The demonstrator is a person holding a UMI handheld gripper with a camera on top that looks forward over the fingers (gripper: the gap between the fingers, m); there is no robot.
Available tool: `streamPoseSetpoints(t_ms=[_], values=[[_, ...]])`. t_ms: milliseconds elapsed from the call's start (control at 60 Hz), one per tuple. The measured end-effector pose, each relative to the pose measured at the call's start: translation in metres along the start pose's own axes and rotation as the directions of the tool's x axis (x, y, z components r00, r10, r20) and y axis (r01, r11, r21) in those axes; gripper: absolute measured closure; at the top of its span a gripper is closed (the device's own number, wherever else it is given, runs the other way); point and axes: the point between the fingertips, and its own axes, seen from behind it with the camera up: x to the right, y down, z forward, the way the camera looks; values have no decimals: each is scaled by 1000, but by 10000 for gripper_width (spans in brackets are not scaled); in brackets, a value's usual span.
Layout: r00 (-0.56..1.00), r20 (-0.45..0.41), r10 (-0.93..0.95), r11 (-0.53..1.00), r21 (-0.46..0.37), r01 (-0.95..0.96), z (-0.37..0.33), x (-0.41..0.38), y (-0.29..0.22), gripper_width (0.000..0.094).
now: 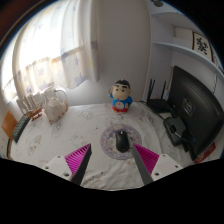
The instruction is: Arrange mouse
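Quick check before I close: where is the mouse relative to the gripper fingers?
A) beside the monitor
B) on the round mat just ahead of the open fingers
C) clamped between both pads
B: the mouse lies on the round mat, just ahead of the open gripper, untouched.

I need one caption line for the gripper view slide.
Open jaws of the gripper approach a dark computer mouse on a round mat.
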Motion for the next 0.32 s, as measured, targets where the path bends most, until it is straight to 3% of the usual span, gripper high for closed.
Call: streamPoseSetpoints(t_ms=[317], values=[[1000,30,-3,998,-56,4,-15,-24,39,89]])
